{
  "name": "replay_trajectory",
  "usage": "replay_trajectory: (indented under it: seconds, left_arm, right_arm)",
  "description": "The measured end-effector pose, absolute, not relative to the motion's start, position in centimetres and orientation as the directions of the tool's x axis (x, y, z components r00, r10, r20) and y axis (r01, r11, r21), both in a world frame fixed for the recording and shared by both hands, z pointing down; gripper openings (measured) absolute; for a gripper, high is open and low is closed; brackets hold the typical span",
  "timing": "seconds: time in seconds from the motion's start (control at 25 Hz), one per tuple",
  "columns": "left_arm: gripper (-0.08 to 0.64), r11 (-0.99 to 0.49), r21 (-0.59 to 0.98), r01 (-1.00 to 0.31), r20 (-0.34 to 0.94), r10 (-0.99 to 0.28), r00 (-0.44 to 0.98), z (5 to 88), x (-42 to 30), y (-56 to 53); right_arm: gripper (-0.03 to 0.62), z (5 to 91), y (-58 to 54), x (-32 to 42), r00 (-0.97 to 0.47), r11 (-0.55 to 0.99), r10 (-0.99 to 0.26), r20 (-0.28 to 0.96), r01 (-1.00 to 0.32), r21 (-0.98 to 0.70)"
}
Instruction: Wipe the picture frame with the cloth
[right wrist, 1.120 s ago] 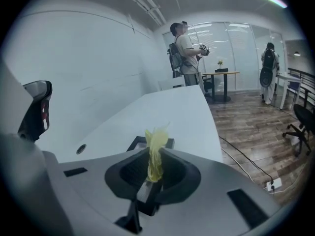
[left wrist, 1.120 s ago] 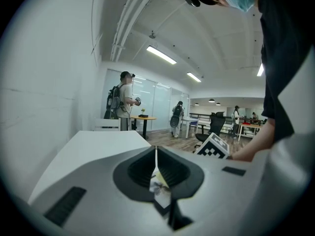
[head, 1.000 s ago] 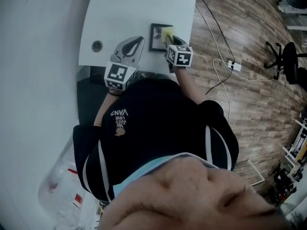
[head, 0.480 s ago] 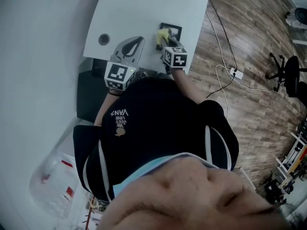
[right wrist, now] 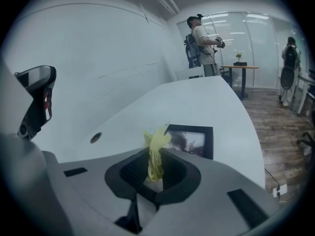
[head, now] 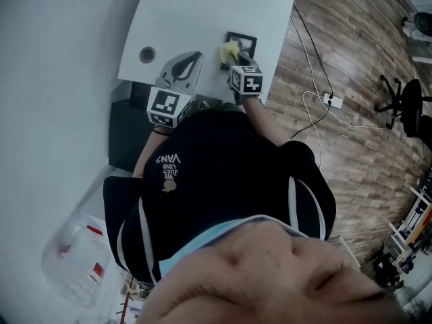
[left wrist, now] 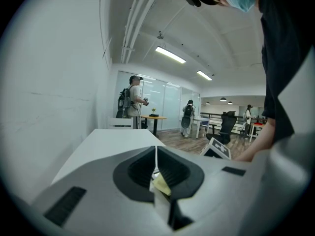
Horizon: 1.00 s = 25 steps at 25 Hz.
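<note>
Table [head: 202, 19]: white, rounded.
Floor [head: 351, 59]: wood planks.
Picture frame [head: 244, 44]: flat on table.
Right gripper [head: 234, 56]: clamping yellow cloth [head: 228, 50].
Left gripper [head: 194, 59]: jaws together.

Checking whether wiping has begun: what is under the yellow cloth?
The left edge of the picture frame, which lies on the table, sits under the cloth. Whether they touch is hidden by the cloth.

White table [head: 196, 19] at twelve o'clock, round cable hole [head: 146, 55] at eleven, wooden floor [head: 351, 52] at one, power strip [head: 330, 101] at two, office chair [head: 409, 93] at three, plastic bag [head: 71, 255] at eight.
</note>
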<state>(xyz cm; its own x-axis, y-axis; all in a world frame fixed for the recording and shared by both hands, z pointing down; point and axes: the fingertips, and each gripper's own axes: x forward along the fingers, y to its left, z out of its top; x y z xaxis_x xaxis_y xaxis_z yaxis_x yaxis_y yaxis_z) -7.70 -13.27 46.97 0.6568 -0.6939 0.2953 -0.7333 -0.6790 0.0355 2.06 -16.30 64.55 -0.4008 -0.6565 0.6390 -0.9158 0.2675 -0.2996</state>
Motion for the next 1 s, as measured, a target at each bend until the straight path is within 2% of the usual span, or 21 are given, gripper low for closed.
replay_trajectory:
  seconds: [1.0]
  left_arm:
    - [0.018,-0.784,0.049,-0.619,0.285,-0.583,0.761,47.1,-1.7,-13.6]
  right_arm:
    - [0.046,64.8,-14.4,12.2,-0.213,0.054,-0.722,0.659,-0.966,-0.252]
